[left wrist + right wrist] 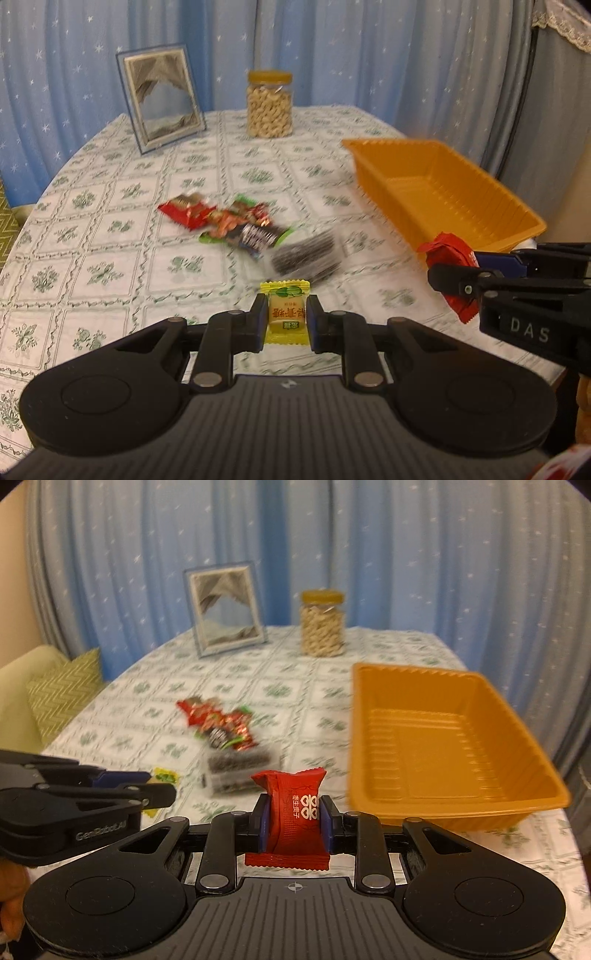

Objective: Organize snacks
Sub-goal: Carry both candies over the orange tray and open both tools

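My left gripper [286, 312] is shut on a small yellow candy packet [285, 310], held above the tablecloth. My right gripper [294, 818] is shut on a red candy packet [295, 812]; the left wrist view shows that same red packet [452, 254] at the right, near the tray's near corner. The orange plastic tray [443, 192] [443, 746] stands empty on the right of the table. A pile of loose snacks [229, 221] [221, 727], red, green and dark wrappers, lies mid-table, with a clear pack of dark seeds [306, 254] [236, 771] at its near end.
A jar of cashews [270, 105] [322, 624] and a framed picture [160, 98] [226, 607] stand at the far side of the table. Blue starred curtains hang behind. A green sofa with a cushion [62, 690] lies left of the table.
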